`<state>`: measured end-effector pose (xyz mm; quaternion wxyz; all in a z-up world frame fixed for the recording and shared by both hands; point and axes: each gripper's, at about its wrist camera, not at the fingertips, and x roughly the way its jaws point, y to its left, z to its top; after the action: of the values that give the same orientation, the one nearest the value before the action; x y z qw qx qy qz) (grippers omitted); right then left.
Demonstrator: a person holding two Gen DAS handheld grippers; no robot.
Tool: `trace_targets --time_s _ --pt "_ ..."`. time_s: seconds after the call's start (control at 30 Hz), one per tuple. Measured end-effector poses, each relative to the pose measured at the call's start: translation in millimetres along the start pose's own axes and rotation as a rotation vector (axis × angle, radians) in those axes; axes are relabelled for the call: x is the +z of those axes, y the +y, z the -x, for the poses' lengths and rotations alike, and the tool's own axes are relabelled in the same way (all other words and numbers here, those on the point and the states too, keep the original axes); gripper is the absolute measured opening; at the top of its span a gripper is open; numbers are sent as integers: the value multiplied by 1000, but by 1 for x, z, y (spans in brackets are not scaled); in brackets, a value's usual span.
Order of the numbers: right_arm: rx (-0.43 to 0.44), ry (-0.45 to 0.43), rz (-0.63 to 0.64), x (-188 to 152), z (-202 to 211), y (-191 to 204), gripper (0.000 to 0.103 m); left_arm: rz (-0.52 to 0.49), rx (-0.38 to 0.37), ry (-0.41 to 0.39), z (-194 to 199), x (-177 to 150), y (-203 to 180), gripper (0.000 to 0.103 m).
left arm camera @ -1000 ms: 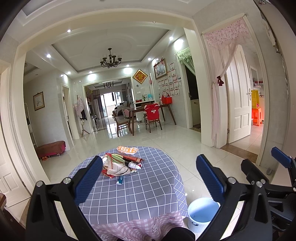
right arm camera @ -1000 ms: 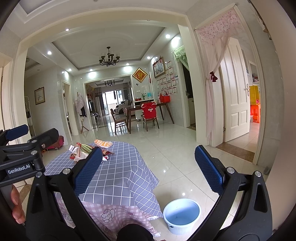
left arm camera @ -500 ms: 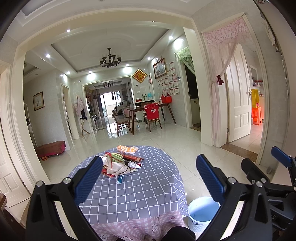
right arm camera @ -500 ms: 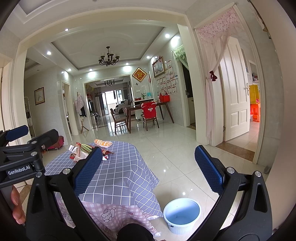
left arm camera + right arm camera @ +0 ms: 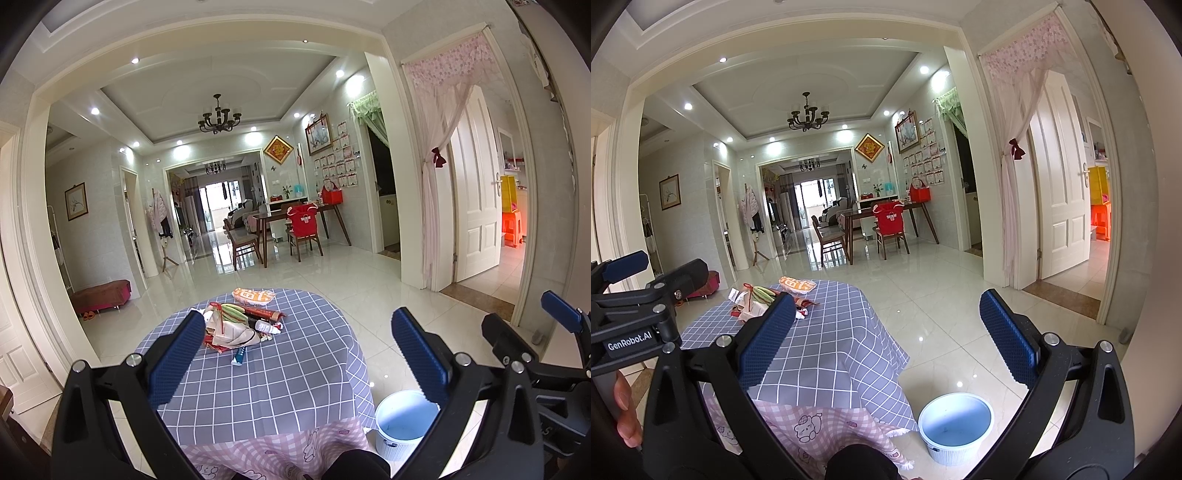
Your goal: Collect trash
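Near: your left gripper [image 5: 297,354] and right gripper [image 5: 886,347] had jaws wide apart, empty | blue bin [image 5: 955,424] on floor right of table [image 5: 280,384] | far: trash pile [image 5: 236,325] mid-table; wrappers probably light, crinkly, slippery, pinch a folded edge | only "GenRobot.AI" read, on left gripper.

The near half of the checked tablecloth [image 5: 266,384] lies bare, open to a gripper from the front. A heap of wrappers [image 5: 236,325] crowds the far left part, with a small tube [image 5: 239,355] at its near edge. The white bin [image 5: 404,424] stands on the floor just beside the table's right edge, its mouth unobstructed. Glossy floor tiles [image 5: 942,317] to the right are open.
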<state>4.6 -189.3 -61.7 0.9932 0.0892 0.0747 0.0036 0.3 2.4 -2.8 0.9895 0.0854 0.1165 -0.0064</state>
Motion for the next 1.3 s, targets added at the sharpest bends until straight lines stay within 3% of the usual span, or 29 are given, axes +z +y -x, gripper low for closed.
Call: trace_targets --time_s 0.47,0.77,0.97,1.3 --pt "-6 22 -12 -6 -9 1 98 -6 -7 25 -17 -17 -4 99" --pt "-40 75 -14 -4 -45 -6 98 -8 -46 91 -60 -19 -11 99" --pt "-51 127 -11 -5 -71 10 98 -3 -55 141 -87 -15 -4 99" --pt "-34 255 12 1 -149 41 98 28 -41 279 -160 -23 37 99"
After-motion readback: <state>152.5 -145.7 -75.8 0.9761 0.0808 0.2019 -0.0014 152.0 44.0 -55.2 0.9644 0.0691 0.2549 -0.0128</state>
